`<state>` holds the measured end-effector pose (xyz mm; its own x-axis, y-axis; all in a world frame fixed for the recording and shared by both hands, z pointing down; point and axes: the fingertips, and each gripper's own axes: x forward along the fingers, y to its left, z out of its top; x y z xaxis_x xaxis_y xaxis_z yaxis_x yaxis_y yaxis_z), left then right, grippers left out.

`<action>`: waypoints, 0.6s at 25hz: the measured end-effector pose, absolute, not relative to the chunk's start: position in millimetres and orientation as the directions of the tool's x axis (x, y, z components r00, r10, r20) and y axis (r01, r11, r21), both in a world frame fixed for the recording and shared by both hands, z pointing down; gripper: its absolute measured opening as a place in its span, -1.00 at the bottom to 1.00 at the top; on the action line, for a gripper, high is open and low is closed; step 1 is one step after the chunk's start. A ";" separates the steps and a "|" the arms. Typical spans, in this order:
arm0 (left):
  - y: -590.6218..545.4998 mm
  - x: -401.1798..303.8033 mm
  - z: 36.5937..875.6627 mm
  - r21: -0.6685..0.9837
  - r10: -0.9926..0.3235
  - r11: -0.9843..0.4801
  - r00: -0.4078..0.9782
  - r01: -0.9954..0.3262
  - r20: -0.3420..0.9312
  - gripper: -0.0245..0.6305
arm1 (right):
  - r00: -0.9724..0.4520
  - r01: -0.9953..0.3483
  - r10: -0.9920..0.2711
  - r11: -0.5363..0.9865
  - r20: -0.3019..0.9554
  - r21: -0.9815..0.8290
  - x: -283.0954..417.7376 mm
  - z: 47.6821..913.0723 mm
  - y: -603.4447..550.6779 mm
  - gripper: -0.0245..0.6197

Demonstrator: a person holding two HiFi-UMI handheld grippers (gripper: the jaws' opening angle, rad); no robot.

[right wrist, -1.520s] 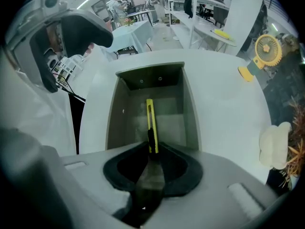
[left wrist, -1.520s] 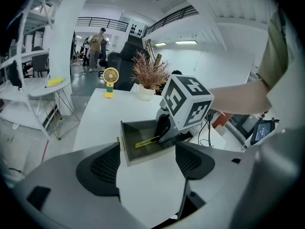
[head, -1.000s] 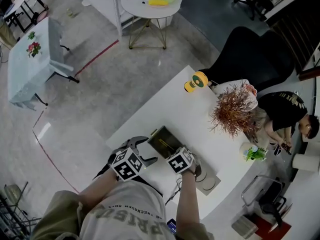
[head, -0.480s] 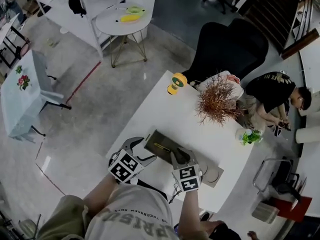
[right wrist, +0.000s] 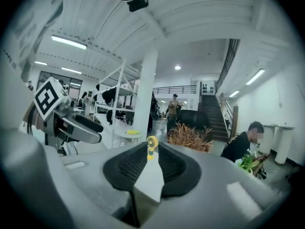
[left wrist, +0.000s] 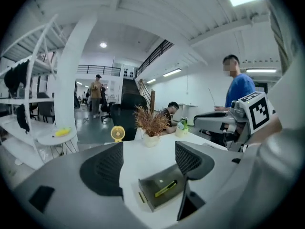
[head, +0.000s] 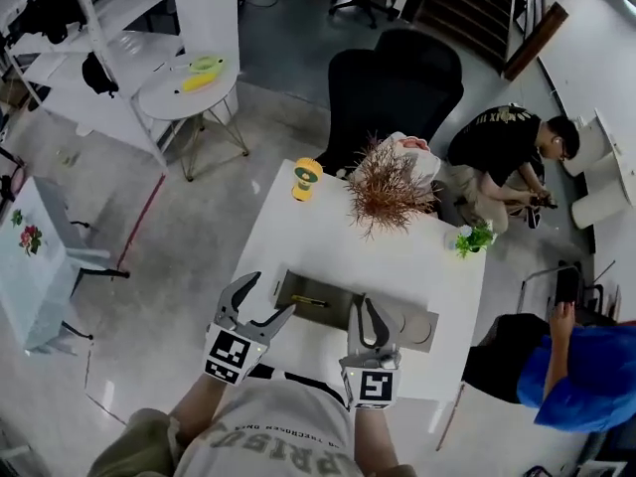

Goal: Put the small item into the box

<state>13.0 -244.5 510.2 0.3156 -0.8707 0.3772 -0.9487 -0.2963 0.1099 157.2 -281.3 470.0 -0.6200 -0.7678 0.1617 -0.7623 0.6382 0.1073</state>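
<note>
Dark olive-grey open-topped rectangular box, sits upright on the white table near its front edge, about 8 o'clock from the tabletop's middle; in the head view its long axis runs roughly 9 to 3 o'clock. Small slim yellow-green stick-shaped item already inside, lying flat on the box floor, a little toward the 9 o'clock side of the box's middle in the head view. It lies roughly along the box's length there; in the left gripper view it slants from 8 to 2 o'clock.
</note>
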 end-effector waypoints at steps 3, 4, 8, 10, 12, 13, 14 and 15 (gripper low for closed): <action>-243.5 12.6 493.3 0.122 -0.904 -0.290 0.313 -0.949 0.290 0.13 | -0.571 -0.813 -0.817 0.577 0.085 0.079 160.2 451.8 -274.5 -0.70; -243.5 13.0 488.0 0.129 -0.913 -0.288 0.313 -0.949 0.261 0.12 | -0.555 -0.828 -0.830 0.557 0.059 0.060 161.3 445.8 -273.4 -0.70; -242.3 12.8 471.6 0.093 -0.937 -0.281 0.294 -0.955 0.187 -0.17 | -0.530 -0.844 -0.846 0.532 0.051 0.066 170.6 442.1 -268.7 -0.71; -241.0 13.4 464.2 0.086 -0.947 -0.273 0.283 -0.958 0.153 -0.37 | -0.520 -0.850 -0.853 0.521 0.042 0.073 174.6 438.3 -268.0 -0.71; -240.0 14.8 458.2 0.080 -0.952 -0.270 0.278 -0.960 0.125 -0.53 | -0.507 -0.858 -0.861 0.508 0.030 0.080 177.6 433.8 -267.7 -0.72; -239.1 15.2 455.0 0.071 -0.954 -0.271 0.278 -0.960 0.116 -0.64 | -0.503 -0.860 -0.864 0.503 0.028 0.089 178.2 432.2 -267.1 -0.72; -237.9 15.5 451.7 0.059 -0.954 -0.273 0.278 -0.960 0.108 -0.72 | -0.501 -0.859 -0.865 0.501 0.027 0.101 178.1 430.7 -266.1 -0.72; -236.8 15.8 449.3 0.050 -0.955 -0.275 0.279 -0.960 0.102 -0.77 | -0.500 -0.859 -0.866 0.499 0.025 0.115 177.8 429.2 -264.8 -0.73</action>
<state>15.8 -236.8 449.3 0.2786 -0.9549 0.1023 -0.9602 -0.2748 0.0500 177.8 -264.8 429.2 -0.5001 -0.8656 0.0250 -0.8587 0.4994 0.1147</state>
